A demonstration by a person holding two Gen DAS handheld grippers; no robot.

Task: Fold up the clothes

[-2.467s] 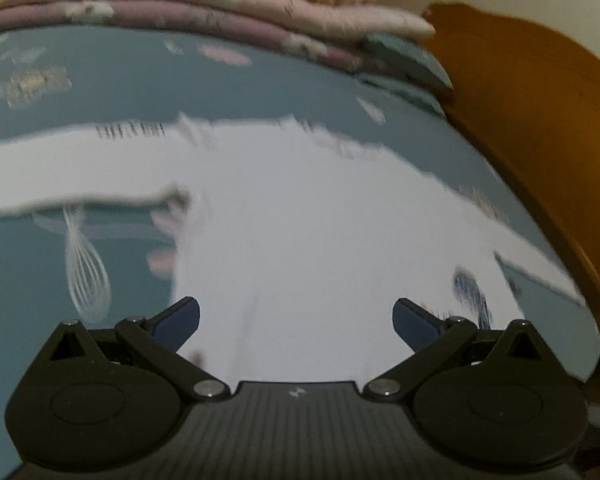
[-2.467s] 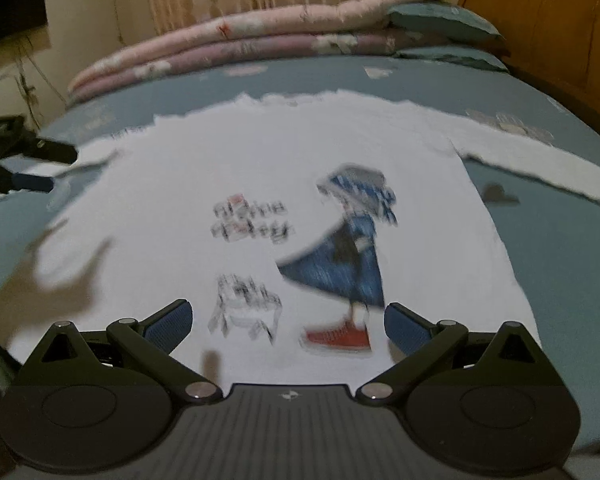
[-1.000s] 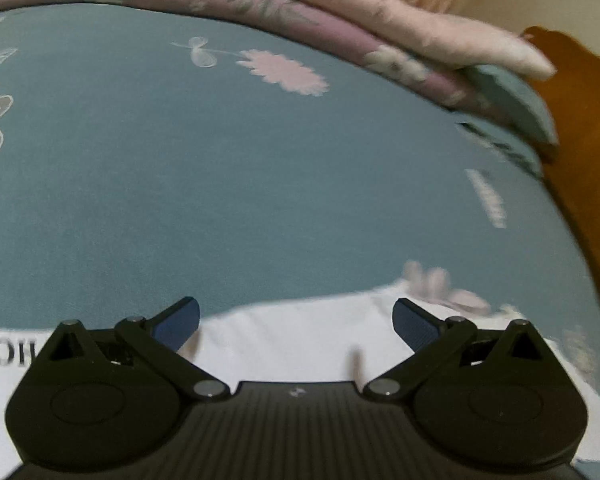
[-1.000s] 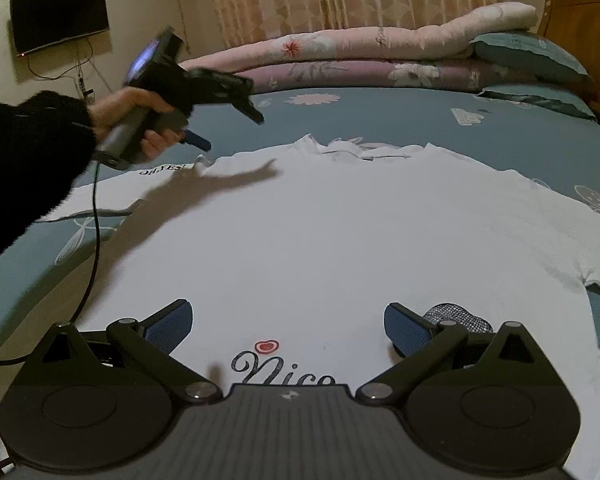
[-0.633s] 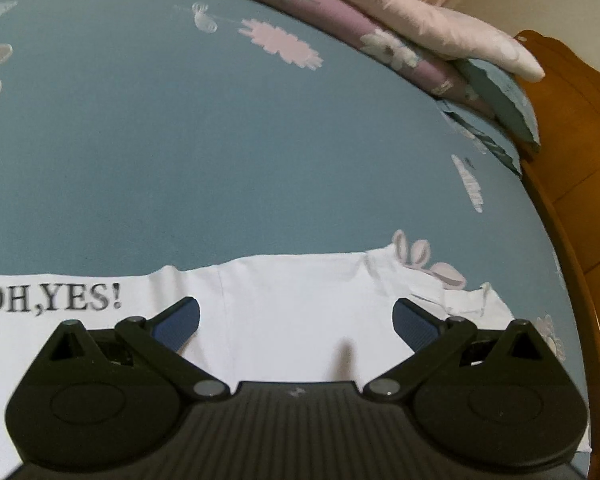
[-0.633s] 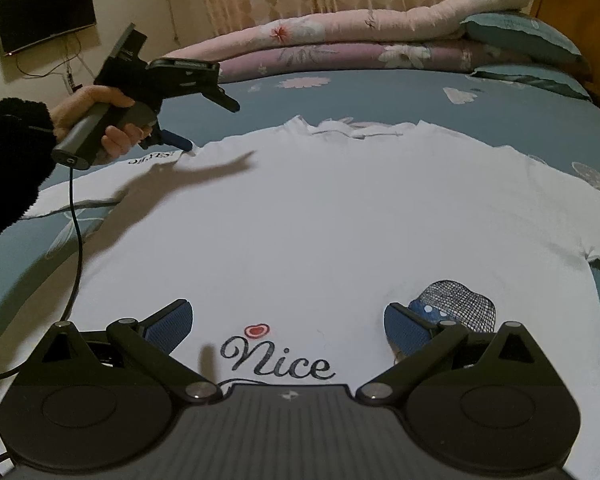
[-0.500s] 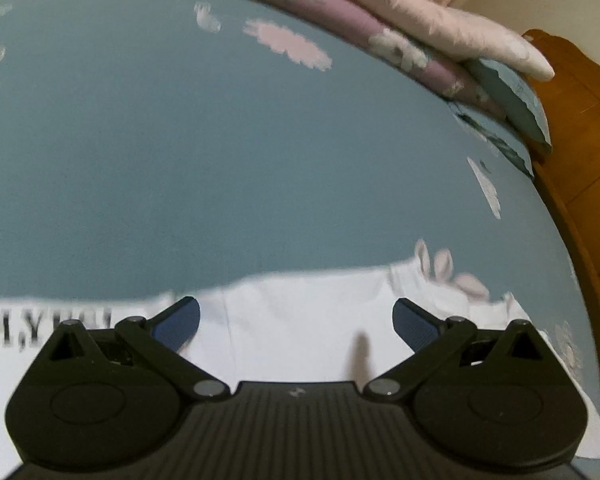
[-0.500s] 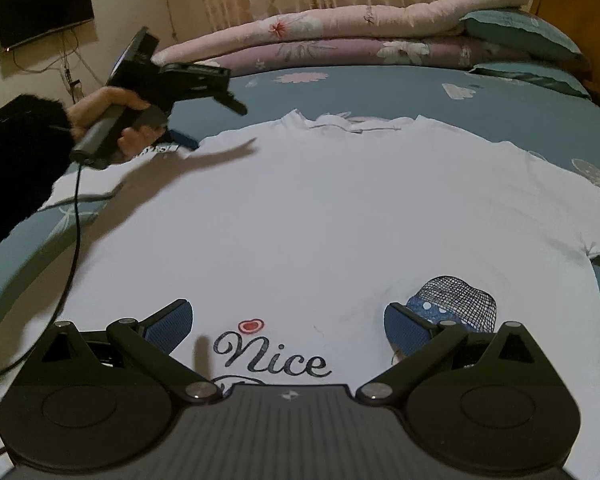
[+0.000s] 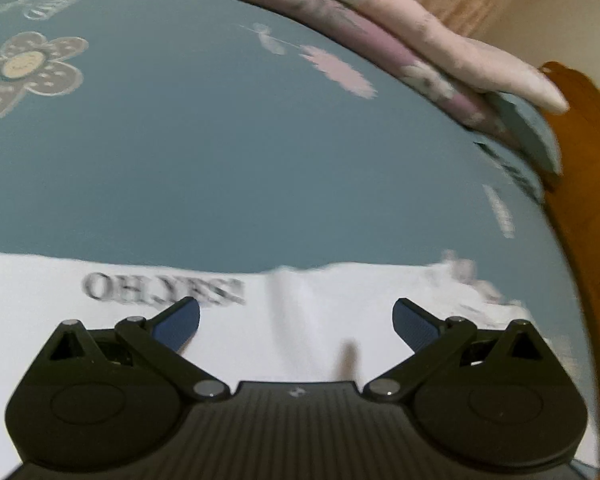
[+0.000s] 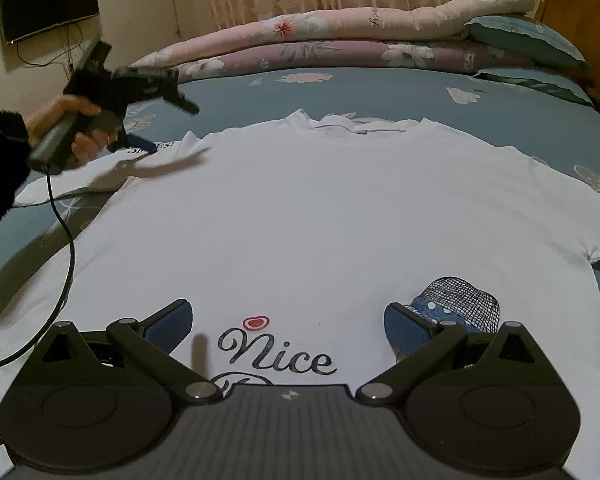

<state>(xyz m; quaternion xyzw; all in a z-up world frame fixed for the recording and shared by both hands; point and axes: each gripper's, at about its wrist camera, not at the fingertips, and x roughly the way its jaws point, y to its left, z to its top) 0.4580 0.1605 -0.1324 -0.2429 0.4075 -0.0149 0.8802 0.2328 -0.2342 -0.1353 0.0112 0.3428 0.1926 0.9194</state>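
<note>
From the left wrist view, the left gripper (image 9: 296, 314) has its jaws spread wide with nothing between them, poised over the sleeve and shoulder of the white T-shirt (image 9: 340, 300), whose blurred sleeve lettering (image 9: 164, 289) sits just ahead of its left finger, the teal bedsheet (image 9: 220, 160) stretching beyond. From the right wrist view, the right gripper (image 10: 288, 324) is likewise wide open and empty above the shirt's chest, the "Nice" print (image 10: 278, 354) between its fingers; the garment lies flat ahead, and the left gripper, held by a hand (image 10: 66, 128), hovers far ahead to the left over the sleeve.

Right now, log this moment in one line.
shirt flat on bed | left gripper open over sleeve | right gripper open, nothing held
</note>
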